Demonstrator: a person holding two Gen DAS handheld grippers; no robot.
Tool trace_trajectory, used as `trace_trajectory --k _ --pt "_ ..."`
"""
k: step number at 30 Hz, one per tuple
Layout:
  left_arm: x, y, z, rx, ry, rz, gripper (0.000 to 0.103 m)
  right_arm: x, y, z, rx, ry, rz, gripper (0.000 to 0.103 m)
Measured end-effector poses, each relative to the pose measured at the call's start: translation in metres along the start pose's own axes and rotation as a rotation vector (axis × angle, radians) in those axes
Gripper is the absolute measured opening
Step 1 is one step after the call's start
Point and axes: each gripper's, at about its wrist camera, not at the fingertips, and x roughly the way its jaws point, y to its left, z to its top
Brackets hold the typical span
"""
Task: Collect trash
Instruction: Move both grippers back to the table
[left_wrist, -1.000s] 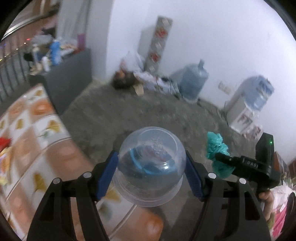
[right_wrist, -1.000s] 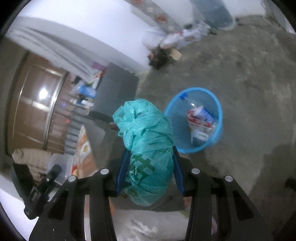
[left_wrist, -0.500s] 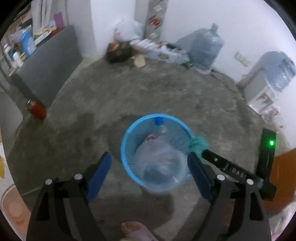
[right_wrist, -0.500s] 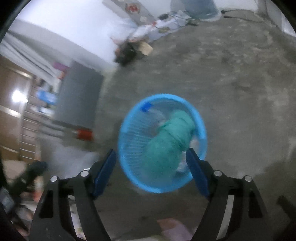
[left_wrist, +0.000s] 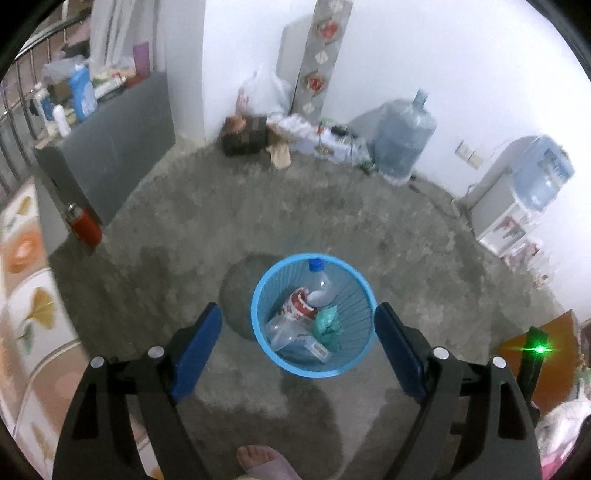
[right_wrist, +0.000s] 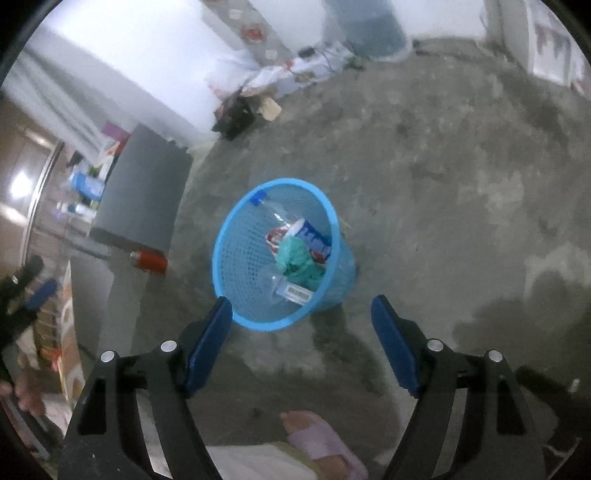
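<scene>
A blue mesh waste basket (left_wrist: 266, 295) stands on the concrete floor; it also shows in the right wrist view (right_wrist: 236, 254). Inside lie a green plastic bag (left_wrist: 327, 325) (right_wrist: 297, 260), a clear plastic cup (left_wrist: 282, 332), a bottle with a blue cap (left_wrist: 321, 284) and a red and white wrapper (left_wrist: 297, 304). My left gripper (left_wrist: 298, 345) is open and empty above the basket. My right gripper (right_wrist: 301, 332) is open and empty, above the basket's near rim.
A red flask (left_wrist: 85, 229) stands by a grey cabinet (left_wrist: 107, 147). Boxes and bags (left_wrist: 258, 129), a water jug (left_wrist: 402, 144) and a water dispenser (left_wrist: 517, 199) line the far wall. A patterned tablecloth (left_wrist: 26, 295) is at left. A foot (left_wrist: 262, 461) is below.
Both grippers opened and dropped their loads: the clear cup from the left, the green bag from the right. Both now lie in the basket. The cameras swung from the table to the basket.
</scene>
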Motion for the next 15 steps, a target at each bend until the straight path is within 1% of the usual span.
trace_trajectory --k 3,6,7,8,10,11,15 --pt "-0.051 0.002 -0.012 0.004 -0.068 -0.022 0.082 -0.023 0.024 -0.010 -0.074 -0.040 0.002 0.078" --pt "-0.110 0.011 -0.037 0.001 -0.143 -0.028 0.082 -0.052 0.055 -0.024 -0.179 -0.081 0.016 0.085" --pt "-0.131 0.017 -0.049 -0.005 -0.169 -0.021 0.083 -0.059 0.065 -0.029 -0.216 -0.095 0.016 0.089" --pt "-0.144 0.022 -0.059 -0.011 -0.184 -0.011 0.083 -0.072 0.082 -0.037 -0.272 -0.115 0.009 0.092" --pt "-0.181 0.037 -0.090 -0.040 -0.221 0.019 0.084 -0.085 0.103 -0.050 -0.346 -0.134 -0.002 0.094" --pt "-0.192 0.043 -0.102 -0.052 -0.231 0.033 0.084 -0.091 0.113 -0.057 -0.374 -0.140 -0.004 0.095" --pt "-0.249 0.081 -0.172 -0.149 -0.294 0.132 0.084 -0.108 0.143 -0.084 -0.444 -0.154 -0.009 0.095"
